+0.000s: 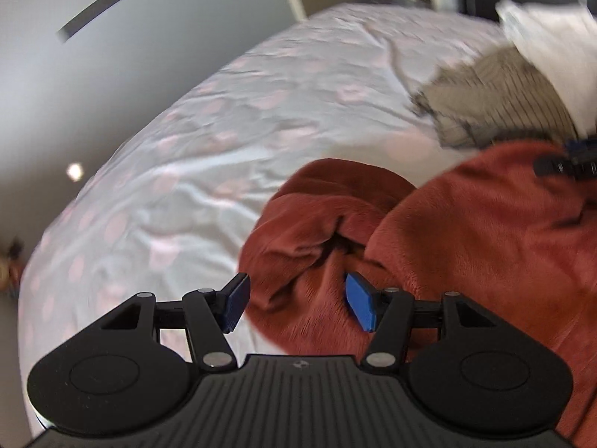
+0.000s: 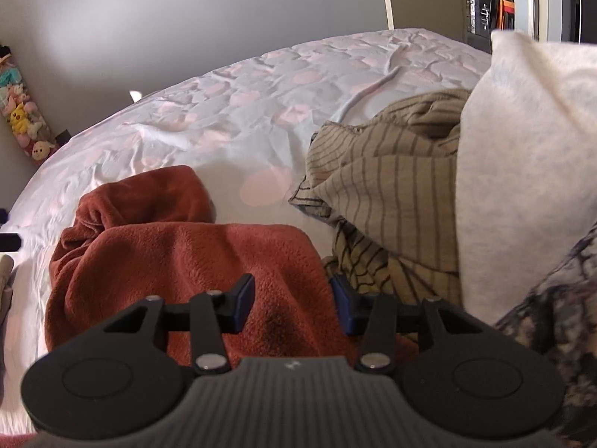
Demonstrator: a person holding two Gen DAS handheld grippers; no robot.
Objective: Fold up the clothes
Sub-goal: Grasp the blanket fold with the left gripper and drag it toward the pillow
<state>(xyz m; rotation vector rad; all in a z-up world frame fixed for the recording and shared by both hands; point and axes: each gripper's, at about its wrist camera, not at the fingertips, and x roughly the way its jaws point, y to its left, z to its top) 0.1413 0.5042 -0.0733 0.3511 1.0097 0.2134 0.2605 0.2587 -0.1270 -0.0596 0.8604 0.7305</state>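
A rust-red fleece garment (image 1: 466,231) lies crumpled on the bed, with one bunched sleeve end (image 1: 321,216) toward the left. My left gripper (image 1: 298,306) hangs open over that bunched end. Its left blue pad is over the sheet and its right pad is against the fleece. In the right wrist view the same garment (image 2: 179,254) spreads under my right gripper (image 2: 293,308). That gripper stands open with the fleece's right edge between its fingers, and neither pad pinches it. A bit of the right gripper (image 1: 567,164) shows on the garment's far side.
The bed sheet (image 2: 224,112) is white with pink spots. A beige striped garment (image 2: 391,186) is heaped right of the fleece. Beside it are a white pillow (image 2: 522,149) and a dark patterned fabric (image 2: 559,317). Plush toys (image 2: 18,119) hang on the left wall.
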